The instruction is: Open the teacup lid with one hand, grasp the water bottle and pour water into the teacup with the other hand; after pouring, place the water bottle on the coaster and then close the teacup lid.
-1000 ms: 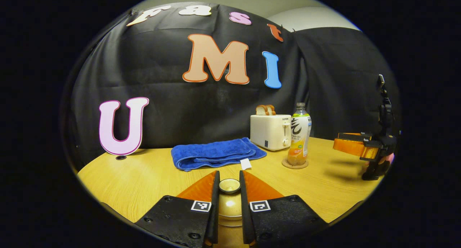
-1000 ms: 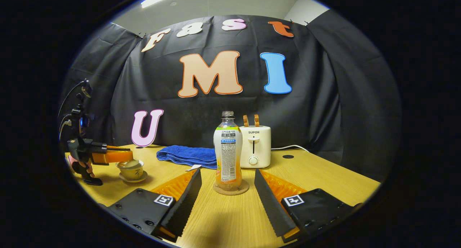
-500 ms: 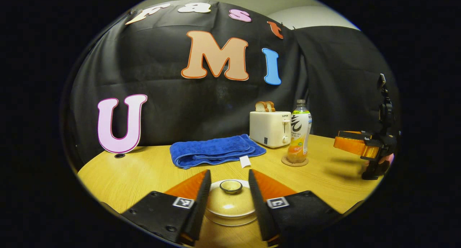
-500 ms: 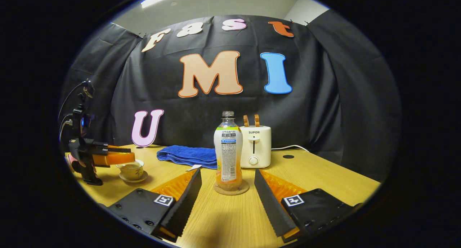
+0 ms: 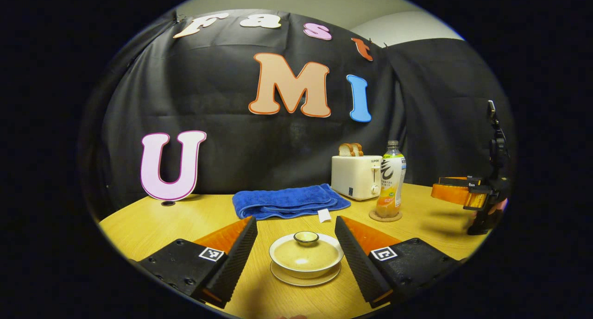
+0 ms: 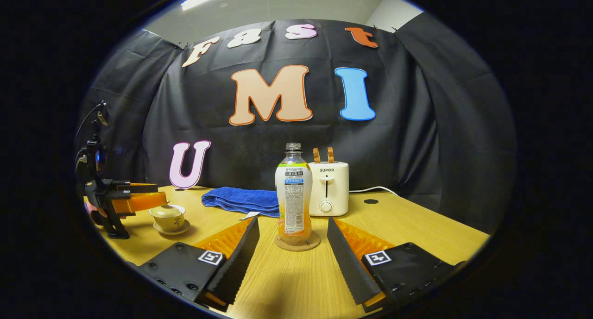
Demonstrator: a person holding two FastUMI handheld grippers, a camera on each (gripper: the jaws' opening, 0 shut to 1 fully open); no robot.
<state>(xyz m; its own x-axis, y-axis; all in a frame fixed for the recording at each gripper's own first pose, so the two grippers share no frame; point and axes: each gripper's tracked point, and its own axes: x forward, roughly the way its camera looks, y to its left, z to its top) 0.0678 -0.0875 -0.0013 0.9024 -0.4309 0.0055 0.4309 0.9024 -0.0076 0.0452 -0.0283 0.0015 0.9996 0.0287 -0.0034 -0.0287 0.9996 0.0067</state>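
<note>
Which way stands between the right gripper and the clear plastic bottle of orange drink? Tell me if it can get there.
Probably yes. The right gripper is open, the clear plastic bottle of orange drink stands upright on its round cork coaster straight ahead, with bare wooden table between.

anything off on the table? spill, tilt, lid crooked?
Nothing stands out. The lid sits level on the teacup, the water bottle stands upright on its coaster, no spill on the table. Both claws are open.
</note>
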